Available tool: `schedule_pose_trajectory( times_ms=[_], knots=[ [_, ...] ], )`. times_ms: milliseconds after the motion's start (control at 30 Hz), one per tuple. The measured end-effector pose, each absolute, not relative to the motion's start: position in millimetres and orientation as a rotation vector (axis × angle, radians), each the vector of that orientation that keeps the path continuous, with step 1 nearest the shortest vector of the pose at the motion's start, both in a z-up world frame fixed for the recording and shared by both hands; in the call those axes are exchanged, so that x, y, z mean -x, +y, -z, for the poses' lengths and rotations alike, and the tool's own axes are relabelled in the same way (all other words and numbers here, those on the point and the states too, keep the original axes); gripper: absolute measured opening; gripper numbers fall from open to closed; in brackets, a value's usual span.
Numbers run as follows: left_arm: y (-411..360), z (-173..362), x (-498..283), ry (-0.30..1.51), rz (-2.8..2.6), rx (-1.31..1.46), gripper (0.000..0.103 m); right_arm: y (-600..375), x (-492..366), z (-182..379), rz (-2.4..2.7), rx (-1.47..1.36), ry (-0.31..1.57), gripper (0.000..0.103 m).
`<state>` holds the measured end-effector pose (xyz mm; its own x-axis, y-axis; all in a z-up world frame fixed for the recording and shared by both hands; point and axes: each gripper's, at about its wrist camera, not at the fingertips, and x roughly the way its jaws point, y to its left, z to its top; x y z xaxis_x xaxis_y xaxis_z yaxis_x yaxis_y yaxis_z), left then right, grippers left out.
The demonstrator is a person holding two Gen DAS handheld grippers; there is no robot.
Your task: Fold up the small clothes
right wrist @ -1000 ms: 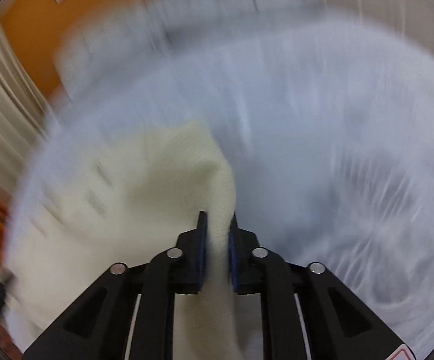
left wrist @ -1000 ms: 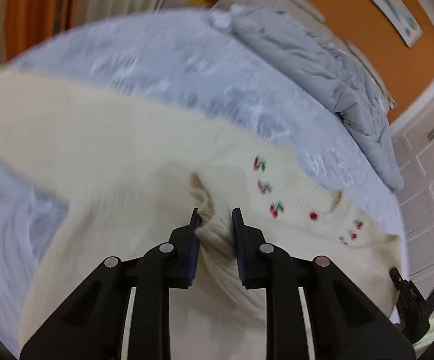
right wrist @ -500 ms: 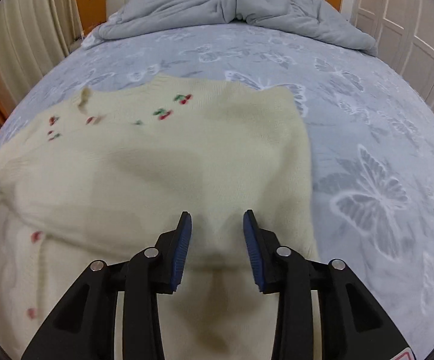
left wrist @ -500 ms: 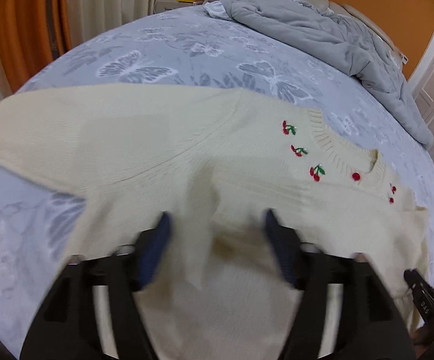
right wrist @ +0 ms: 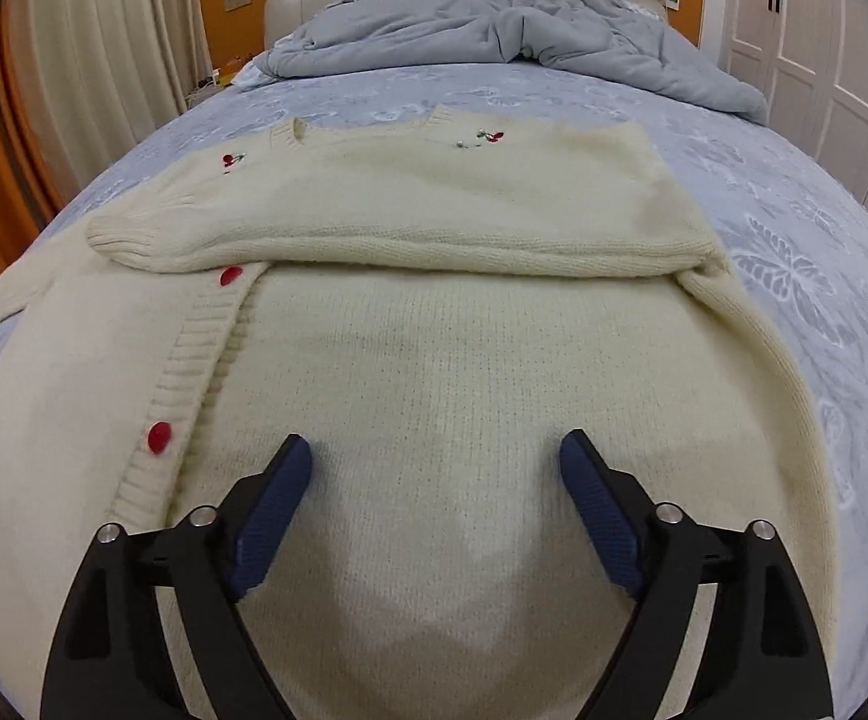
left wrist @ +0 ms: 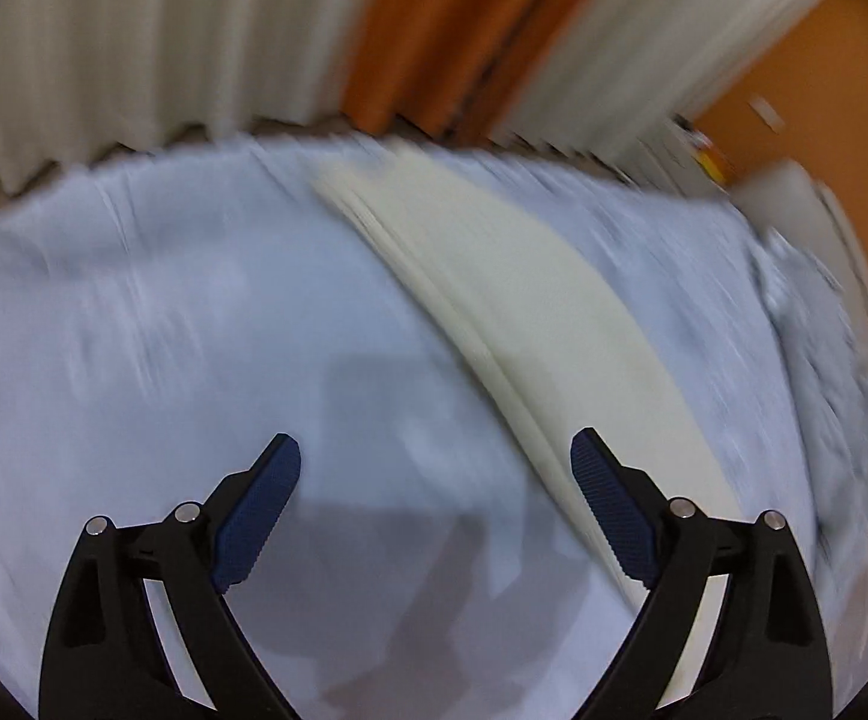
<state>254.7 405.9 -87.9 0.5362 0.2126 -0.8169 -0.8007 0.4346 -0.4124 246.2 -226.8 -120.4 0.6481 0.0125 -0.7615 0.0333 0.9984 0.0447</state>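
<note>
Both tongs just sprung apart, empty: right gripper (right wrist: pixel 434 516) over cardigan (right wrist: pixel 464 360); left gripper (left wrist: pixel 434 516), blurred, probably nearing the sleeve (left wrist: pixel 512 312) at 1 o'clock—a hasty grab could drag the folded sleeve (right wrist: pixel 374 228) loose.

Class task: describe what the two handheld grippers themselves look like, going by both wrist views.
The left gripper and right gripper look alike: two black fingers with open triangular cut-outs, round silver pins at the joints, and dark blue ribbed pads on the inner faces. No cables, markings, hands or sleeves show.
</note>
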Motion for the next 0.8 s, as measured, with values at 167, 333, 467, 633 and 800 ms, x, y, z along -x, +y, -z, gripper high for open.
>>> schedule_pose_trajectory(
  times_ms=[167,333,467,633,800],
  knots=[
    [425,92,-300,0.817,-0.734,0.783,0.041,-225,-243,122,0.019,-0.053,0.863,0.087],
    [407,51,-320,0.733,-0.649,0.793,0.010,-224,-242,123,0.023,-0.051,0.857,0.088],
    [314,-29,-333,0.621,-0.352,0.704,0.010,-226,-241,123,0.017,-0.062,0.857,0.088],
    [132,-68,-336,0.668,0.041,0.500,0.015,-230,-239,123,0.004,-0.083,0.858,0.088],
    [25,15,-322,0.941,0.196,0.484,0.059,-235,-237,121,-0.021,-0.117,0.854,0.089]
  ],
)
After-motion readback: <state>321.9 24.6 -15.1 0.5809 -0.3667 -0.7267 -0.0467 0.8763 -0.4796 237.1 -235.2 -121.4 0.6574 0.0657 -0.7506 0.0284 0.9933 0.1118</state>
